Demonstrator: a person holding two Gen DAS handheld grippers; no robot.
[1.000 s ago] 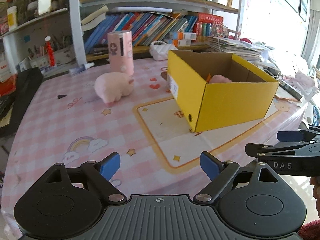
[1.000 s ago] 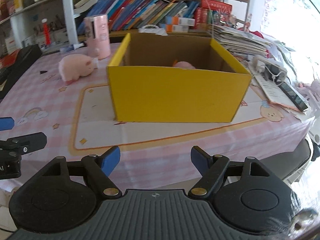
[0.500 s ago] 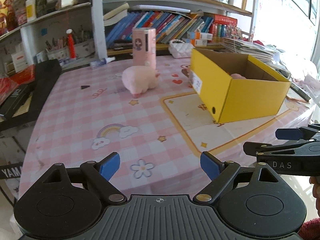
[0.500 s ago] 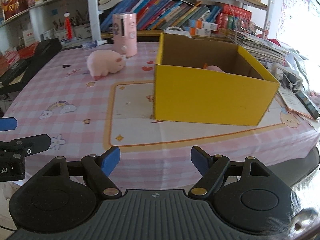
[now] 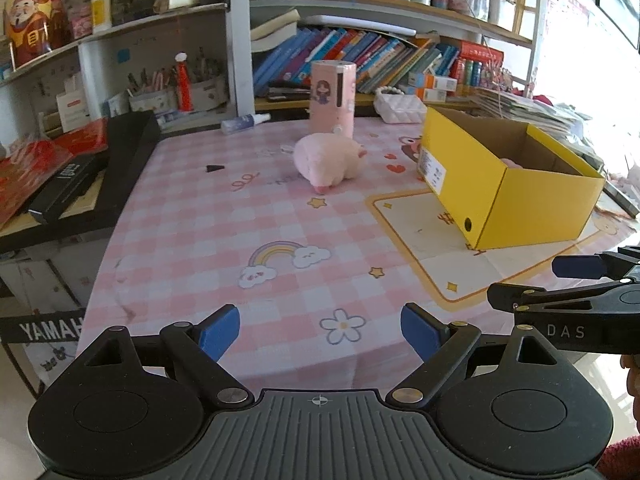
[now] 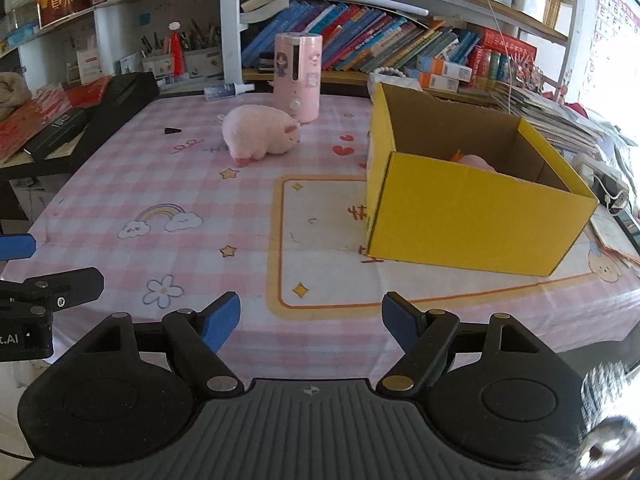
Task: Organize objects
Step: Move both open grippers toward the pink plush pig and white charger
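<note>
Pink plush pig (image 5: 328, 160) lies centre frame on the checked surface (image 5: 208, 248) — left of the yellow box (image 5: 508, 188); left hand-held gripper (image 5: 320, 330) and right hand-held gripper (image 6: 311, 320) both gape wide, empty.

Pink plush pig (image 5: 326, 159) lies beside open yellow box (image 5: 508, 184)

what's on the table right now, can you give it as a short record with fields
surface: table with pink checked cloth
box: yellow box, open top, right side of table
in box: pink soft thing, mostly hidden by the wall
loose toy: pink plush pig on the cloth, left of the box, apart from it
behind pig: pink canister, upright
left gripper: open, empty, above the near table edge
right gripper: open, empty, above the near table edge
left to do: pig not yet in box
</note>
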